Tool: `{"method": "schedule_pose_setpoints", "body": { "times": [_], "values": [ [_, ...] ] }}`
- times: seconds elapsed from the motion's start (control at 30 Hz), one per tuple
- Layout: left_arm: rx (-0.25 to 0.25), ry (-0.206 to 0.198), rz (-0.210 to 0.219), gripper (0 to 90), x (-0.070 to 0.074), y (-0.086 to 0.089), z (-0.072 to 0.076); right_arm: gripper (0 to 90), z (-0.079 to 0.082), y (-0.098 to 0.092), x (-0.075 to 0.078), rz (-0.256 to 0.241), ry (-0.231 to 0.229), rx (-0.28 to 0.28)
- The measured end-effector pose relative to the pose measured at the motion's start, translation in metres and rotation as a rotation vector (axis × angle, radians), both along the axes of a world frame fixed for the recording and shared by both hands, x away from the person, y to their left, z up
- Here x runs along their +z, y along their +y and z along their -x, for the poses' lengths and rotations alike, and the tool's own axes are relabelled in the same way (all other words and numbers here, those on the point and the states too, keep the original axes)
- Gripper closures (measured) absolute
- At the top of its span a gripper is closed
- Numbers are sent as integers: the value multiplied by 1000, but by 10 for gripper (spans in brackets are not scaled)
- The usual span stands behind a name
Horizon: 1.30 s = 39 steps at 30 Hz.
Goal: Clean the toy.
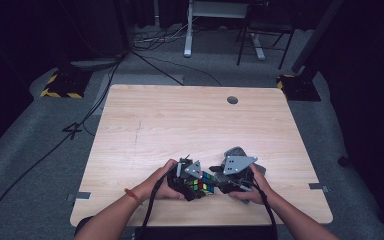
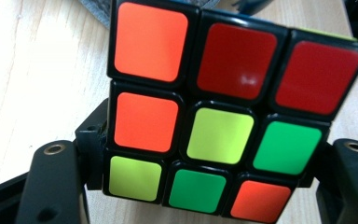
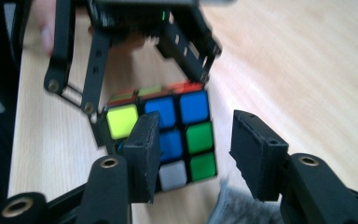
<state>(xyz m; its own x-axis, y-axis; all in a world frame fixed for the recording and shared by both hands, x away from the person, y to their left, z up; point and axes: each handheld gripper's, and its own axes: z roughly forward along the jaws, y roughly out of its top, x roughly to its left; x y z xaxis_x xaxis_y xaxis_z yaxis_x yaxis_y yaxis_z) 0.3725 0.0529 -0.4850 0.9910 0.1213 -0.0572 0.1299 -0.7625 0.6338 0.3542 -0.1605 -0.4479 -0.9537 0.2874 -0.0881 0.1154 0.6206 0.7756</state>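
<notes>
- Holding a Rubik's cube (image 1: 201, 183) with my left gripper (image 1: 190, 176), I see it at the near edge of the wooden table (image 1: 180, 125), about midway between left and right.
- From the left gripper view, the cube (image 2: 223, 116) sits squeezed between the two black jaws, which press on its lower left and lower right sides; the face toward the camera shows orange, red, yellow-green and green stickers.
- From the right gripper view, my right gripper (image 3: 193, 149) has its jaws spread apart, not clamped: one jaw overlaps the front of the cube (image 3: 177, 135), the other stands clear to the right of it with a gap between.
- That same view shows the left gripper (image 3: 135, 56) gripping the cube from the far side.
- On the high view, the right gripper (image 1: 232, 172) is just right of the cube, and both hands rest close together on the table.
- Some grey cloth (image 1: 237, 151) lies just beyond the right gripper.
</notes>
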Motion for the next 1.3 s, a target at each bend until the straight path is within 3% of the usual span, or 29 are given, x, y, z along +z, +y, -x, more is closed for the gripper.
{"method": "schedule_pose_setpoints", "body": {
  "times": [0.07, 0.23, 0.33, 0.5, 0.6, 0.77, 1.0, 1.3],
  "values": [
    [0, -6, 0, 306, 0, -1, 1, 513, 0, -3, -1, 39, -13, 9],
    [-1, -7, 6, 308, -1, -1, 1, 504, -4, -15, -9, 105, 17, 15],
    [-6, -7, 4, 309, -1, -1, 2, 503, -9, -21, -19, 133, 77, 19],
    [-8, -6, 13, 310, -1, -1, 3, 491, -11, -18, -30, 188, 93, 37],
    [-10, -12, 19, 310, 0, -2, 4, 488, -10, -14, -32, 182, 88, 47],
    [-8, -3, 45, 304, 2, -1, 4, 498, -9, -18, -26, 117, 79, 39],
    [-6, 1, 41, 266, 0, -3, 4, 509, -6, -21, -17, 36, 75, 46],
    [20, -3, 50, 220, 2, 1, 2, 501, -1, -15, -16, 28, 58, 61]
  ]
}}
